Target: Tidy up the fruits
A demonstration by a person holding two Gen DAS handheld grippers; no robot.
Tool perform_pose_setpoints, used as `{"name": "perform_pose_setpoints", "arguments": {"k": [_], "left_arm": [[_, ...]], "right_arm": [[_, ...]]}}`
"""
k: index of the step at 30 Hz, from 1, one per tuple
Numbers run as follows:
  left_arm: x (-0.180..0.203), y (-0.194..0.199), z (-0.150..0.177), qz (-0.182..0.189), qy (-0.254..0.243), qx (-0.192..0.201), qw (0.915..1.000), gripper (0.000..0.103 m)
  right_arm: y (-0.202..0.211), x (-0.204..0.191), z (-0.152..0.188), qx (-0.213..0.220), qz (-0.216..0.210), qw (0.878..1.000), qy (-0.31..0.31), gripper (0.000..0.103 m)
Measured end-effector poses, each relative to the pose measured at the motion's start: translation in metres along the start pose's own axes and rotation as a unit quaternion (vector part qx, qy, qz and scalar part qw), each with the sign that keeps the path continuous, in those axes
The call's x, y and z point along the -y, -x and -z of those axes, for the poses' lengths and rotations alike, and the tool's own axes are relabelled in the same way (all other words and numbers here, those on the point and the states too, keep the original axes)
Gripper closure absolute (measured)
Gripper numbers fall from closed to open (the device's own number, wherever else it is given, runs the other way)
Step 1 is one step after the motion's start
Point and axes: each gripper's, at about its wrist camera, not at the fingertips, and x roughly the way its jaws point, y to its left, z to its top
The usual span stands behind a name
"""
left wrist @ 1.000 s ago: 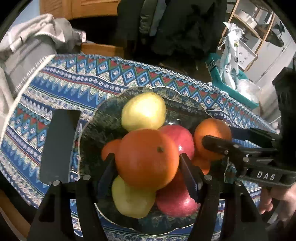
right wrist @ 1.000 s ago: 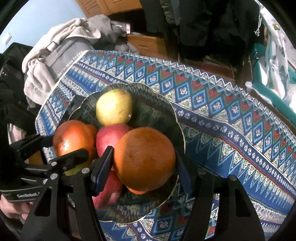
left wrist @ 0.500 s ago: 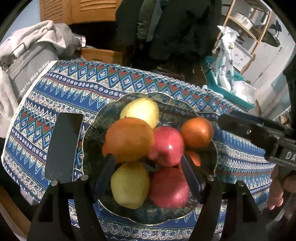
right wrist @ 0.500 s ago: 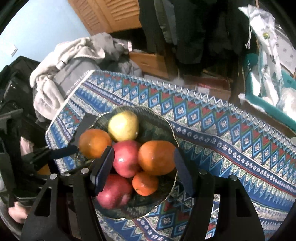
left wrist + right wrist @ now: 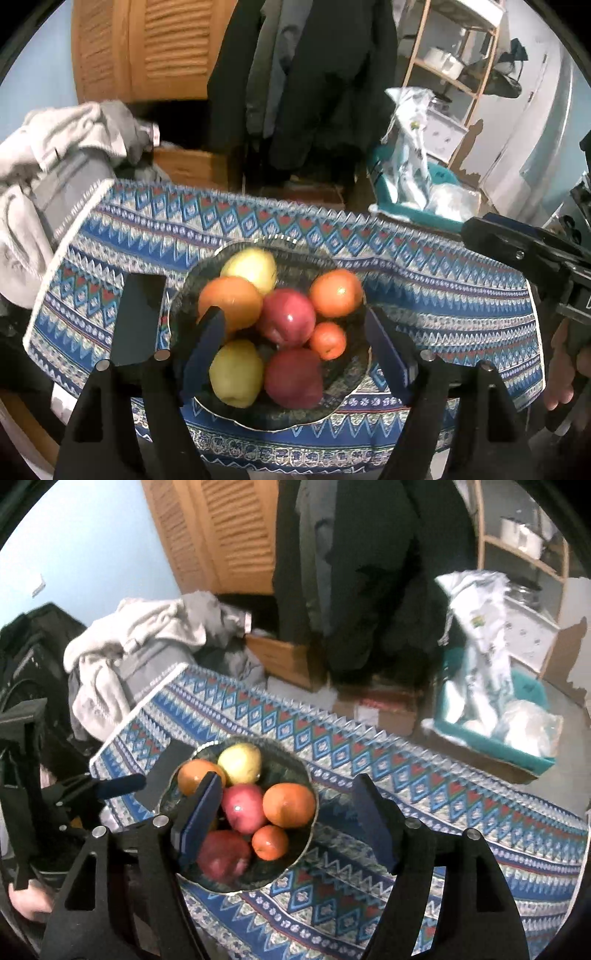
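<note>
Resting low in the middle of the left wrist view, a dark glass bowl point(image 5: 343, 391) holds all seven fruits in a heap on the table, which is covered by a blue patterned cloth point(image 5: 443, 295). A yellow pear point(image 5: 255, 264) lies at the upper edge of the pile, with a large orange point(image 5: 229, 299) just left below it and a second orange point(image 5: 336, 291) to the right. Between them sits a red apple point(image 5: 288, 317); a small tangerine point(image 5: 327, 339) touches its lower right side. Nearest the camera are another yellow pear point(image 5: 236, 373) and a second red apple point(image 5: 293, 376), side by side.

The left claw point(image 5: 295, 354) frames the pile at the bottom of this view, spread wide and holding nothing. The right claw point(image 5: 284, 821), seen in its own view, is likewise wide apart and empty, the bowl point(image 5: 295, 856) lying under its left finger. A flat black phone-like slab point(image 5: 138, 317) lies on the cloth just left of the bowl. A grey pile of clothes point(image 5: 55, 155) fills the upper left.
</note>
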Motion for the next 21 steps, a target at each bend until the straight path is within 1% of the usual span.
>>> {"name": "perform_pose_setpoints", "arguments": {"k": [3, 5, 8, 10, 15, 18, 21], "left_arm": [[0.009, 0.012, -0.005, -0.006, -0.009, 0.014, 0.9998, 0.022], [0.015, 0.020, -0.007, -0.010, -0.018, 0.024, 0.9995, 0.021], [0.024, 0.033, -0.010, -0.011, -0.027, 0.040, 0.9988, 0.016], [0.032, 0.042, -0.012, -0.011, -0.031, 0.049, 0.9982, 0.016], [0.047, 0.059, -0.016, -0.021, -0.047, 0.072, 0.9960, 0.014], [0.050, 0.069, -0.019, -0.013, -0.040, 0.082, 0.9958, 0.013], [0.052, 0.080, -0.023, -0.010, -0.036, 0.092, 0.9950, 0.010]], "right_arm": [[0.021, 0.005, -0.002, 0.020, 0.009, 1.000, -0.007, 0.028], [0.035, 0.009, -0.003, 0.033, 0.017, 0.999, -0.009, 0.025], [0.055, 0.013, -0.002, 0.051, 0.034, 0.998, -0.011, 0.022], [0.068, 0.017, -0.001, 0.062, 0.047, 0.997, -0.015, 0.021], [0.093, 0.029, 0.003, 0.077, 0.058, 0.995, -0.035, 0.021], [0.108, 0.034, 0.008, 0.084, 0.070, 0.993, -0.037, 0.021], [0.123, 0.036, 0.013, 0.095, 0.081, 0.992, -0.036, 0.021]]}}
